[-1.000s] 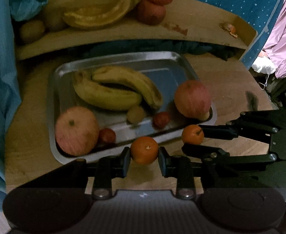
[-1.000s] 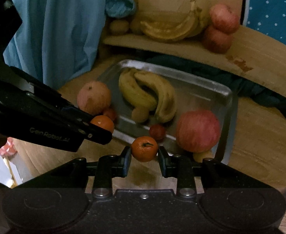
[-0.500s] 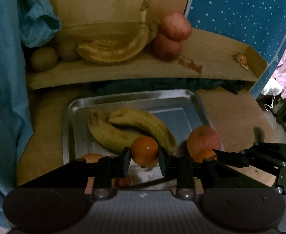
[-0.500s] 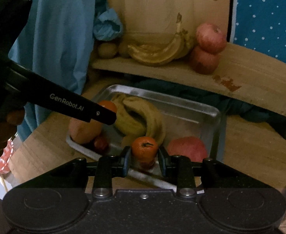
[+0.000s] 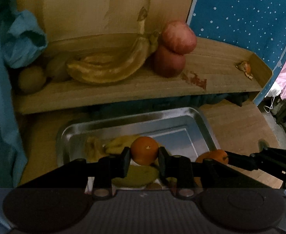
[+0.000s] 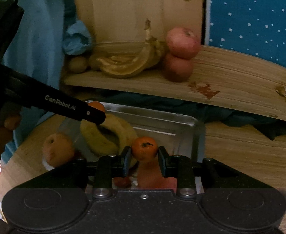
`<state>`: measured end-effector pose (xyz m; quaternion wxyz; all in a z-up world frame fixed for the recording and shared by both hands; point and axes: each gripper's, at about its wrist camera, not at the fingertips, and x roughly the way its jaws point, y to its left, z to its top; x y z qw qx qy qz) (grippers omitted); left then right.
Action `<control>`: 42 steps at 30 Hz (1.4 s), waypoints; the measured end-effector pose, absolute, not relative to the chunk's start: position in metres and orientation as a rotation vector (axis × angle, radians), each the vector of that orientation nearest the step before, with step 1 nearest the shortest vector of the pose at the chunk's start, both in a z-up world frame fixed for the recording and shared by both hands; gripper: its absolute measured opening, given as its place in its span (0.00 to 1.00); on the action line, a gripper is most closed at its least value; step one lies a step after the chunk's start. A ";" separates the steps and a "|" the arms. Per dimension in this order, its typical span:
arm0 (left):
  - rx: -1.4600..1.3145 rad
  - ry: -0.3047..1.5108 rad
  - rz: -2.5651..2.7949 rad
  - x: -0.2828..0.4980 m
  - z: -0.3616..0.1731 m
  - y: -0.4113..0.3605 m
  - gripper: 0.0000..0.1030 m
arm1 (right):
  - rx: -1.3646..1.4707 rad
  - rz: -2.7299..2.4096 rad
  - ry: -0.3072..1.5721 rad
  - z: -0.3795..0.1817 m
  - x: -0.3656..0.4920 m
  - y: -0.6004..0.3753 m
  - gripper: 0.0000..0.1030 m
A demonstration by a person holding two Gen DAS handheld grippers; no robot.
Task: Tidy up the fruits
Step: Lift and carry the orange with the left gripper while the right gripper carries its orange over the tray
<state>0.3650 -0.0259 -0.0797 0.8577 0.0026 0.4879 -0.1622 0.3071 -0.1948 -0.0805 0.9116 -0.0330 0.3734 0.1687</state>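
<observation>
I am looking at a wooden table (image 6: pixel 240 152), which is carrying a metal tray (image 5: pixel 123 122) near its middle. Behind and above it, a wooden shelf (image 5: pixel 123 91) is holding, from left to right: a crumpled blue cloth (image 5: pixel 24 39), two small brownish round fruits (image 5: pixel 31 78), a bunch of bananas (image 5: pixel 107 68), two red apples (image 5: pixel 174 48) stacked one on the other, and scraps of orange peel (image 5: pixel 245 68) sitting at the far right end.
</observation>
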 end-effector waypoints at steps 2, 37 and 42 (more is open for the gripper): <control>0.012 1.023 -0.351 0.374 -0.081 -0.029 0.33 | -0.061 0.331 0.774 -0.082 0.313 -0.198 0.31; 0.074 1.161 -0.494 0.441 -0.142 -0.084 0.33 | -0.026 0.244 0.898 -0.126 0.395 -0.217 0.30; 0.072 1.168 -0.490 0.442 -0.144 -0.082 0.33 | -0.025 0.252 0.908 -0.129 0.396 -0.216 0.30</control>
